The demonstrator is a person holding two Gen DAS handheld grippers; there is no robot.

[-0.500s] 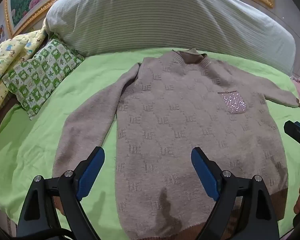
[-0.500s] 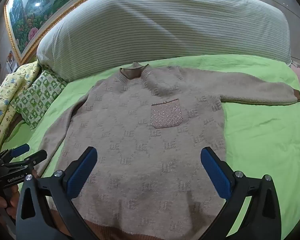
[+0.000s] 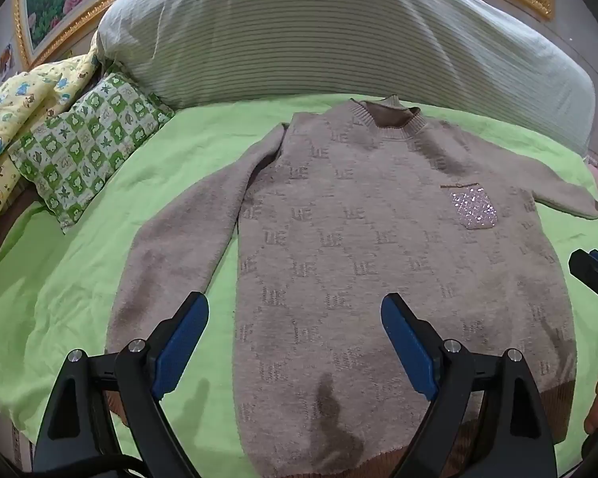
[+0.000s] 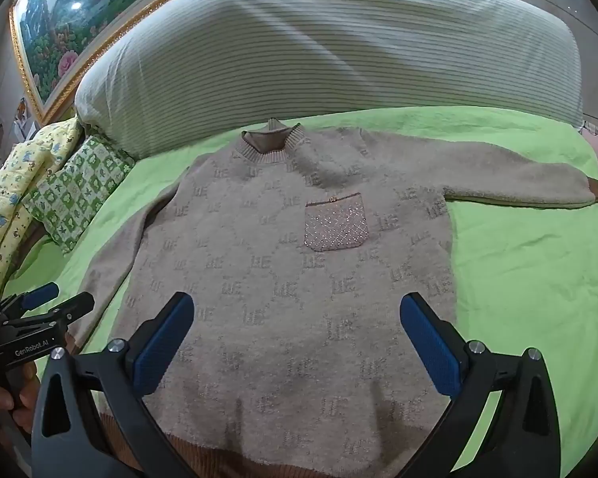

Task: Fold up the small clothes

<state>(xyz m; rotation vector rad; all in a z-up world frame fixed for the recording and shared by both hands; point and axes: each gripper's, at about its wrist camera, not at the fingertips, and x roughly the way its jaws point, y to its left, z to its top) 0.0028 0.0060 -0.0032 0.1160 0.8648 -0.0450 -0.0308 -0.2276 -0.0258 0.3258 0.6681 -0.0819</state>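
A beige knitted sweater with a sparkly chest pocket lies flat, front up, on a green sheet. One sleeve runs down its left side, the other stretches out to the right. My left gripper hovers open above the lower left of the sweater body, nothing between its blue pads. Over the lower middle of the sweater, my right gripper also stands open and holds nothing. Each gripper shows at the edge of the other's view: the right one and the left one.
The green sheet covers the bed. A large striped bolster lies behind the sweater. A green checked pillow and a yellow printed quilt sit at the far left. A gold-framed painting hangs behind.
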